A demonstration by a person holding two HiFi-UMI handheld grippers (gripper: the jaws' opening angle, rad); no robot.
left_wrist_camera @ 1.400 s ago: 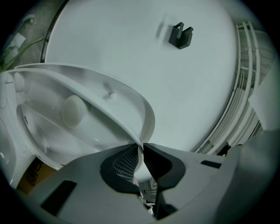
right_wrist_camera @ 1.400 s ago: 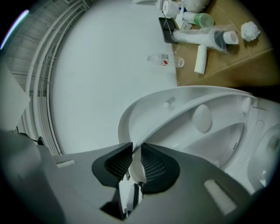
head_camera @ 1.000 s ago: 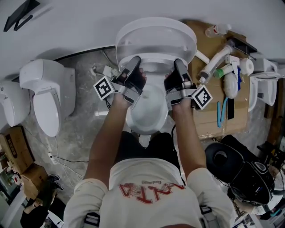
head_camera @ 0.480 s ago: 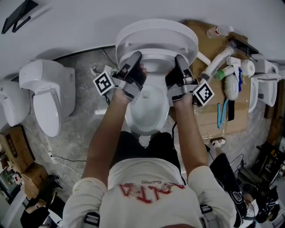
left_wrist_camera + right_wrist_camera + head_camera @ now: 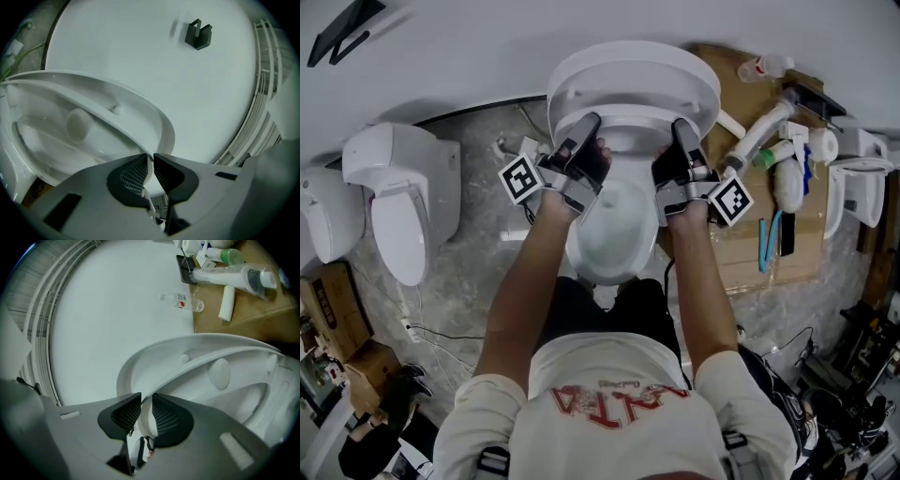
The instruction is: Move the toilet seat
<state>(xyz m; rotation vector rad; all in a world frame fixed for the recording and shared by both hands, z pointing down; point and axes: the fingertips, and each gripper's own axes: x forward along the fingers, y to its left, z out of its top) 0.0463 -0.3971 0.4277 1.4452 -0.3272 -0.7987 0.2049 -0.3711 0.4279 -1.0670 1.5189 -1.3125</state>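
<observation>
Seat (image 5: 633,75) raised, tilted above back of bowl (image 5: 609,239). Left gripper (image 5: 587,122) jaws nearly closed, pinching seat rim. Right gripper (image 5: 681,127) jaws just eased wider, rim between them. Step, likely: swinging seat. Next: steady it, then release.

Toilet seat (image 5: 572,84): its gripped edge was hidden under the left hand (image 5: 581,167) and right hand (image 5: 675,173) | second toilet (image 5: 321,220): was cut off by the left edge | cardboard box (image 5: 333,314): was cut off there too | bottle (image 5: 182,300): label print was too small to read
</observation>
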